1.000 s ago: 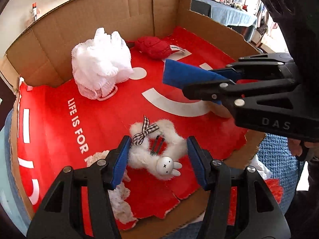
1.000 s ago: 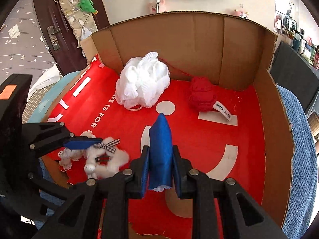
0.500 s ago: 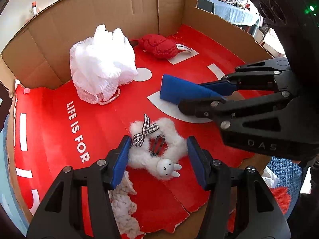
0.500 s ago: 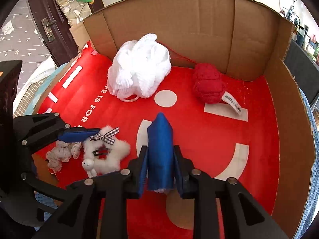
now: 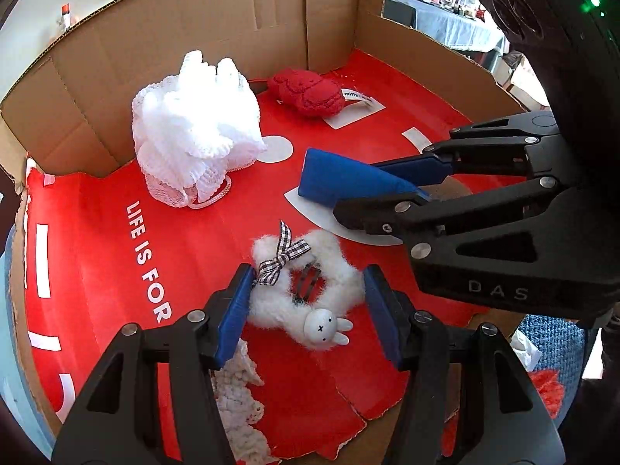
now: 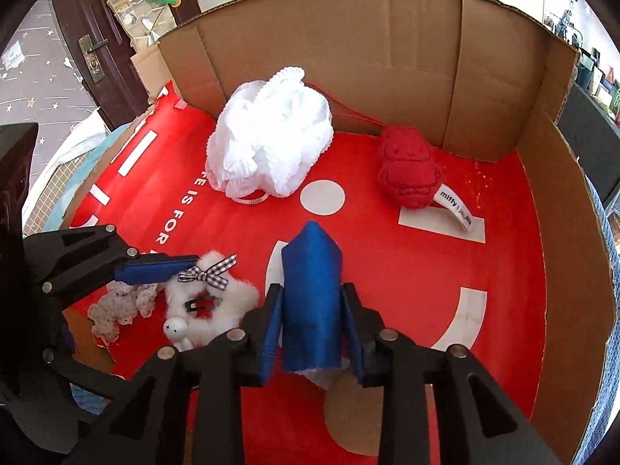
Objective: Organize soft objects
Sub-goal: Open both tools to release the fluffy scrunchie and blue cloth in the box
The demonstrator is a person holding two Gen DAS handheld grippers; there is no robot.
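A blue cloth roll [image 6: 312, 283] lies on the red floor of an open cardboard box [image 6: 387, 58]. My right gripper [image 6: 312, 333] straddles it with its jaws opening; thin gaps show between the pads and the cloth. In the left wrist view that same gripper [image 5: 372, 186] reaches in from the right over the roll [image 5: 341, 178]. My left gripper [image 5: 306, 310] stands around a fluffy white rabbit toy [image 5: 271, 310] with a checked bow. Its jaws are easing apart and the toy rests on the floor between them.
A white mesh bath puff [image 6: 271, 143] and a red knit plush [image 6: 409, 170] with a label sit near the back wall. A white crochet piece [image 5: 236, 407] lies at the torn front edge, under my left finger. Cardboard walls close the back and right.
My right gripper sank a little toward the box floor and its jaws parted from the blue roll, which has spread wider. The left gripper and the rabbit toy stayed put.
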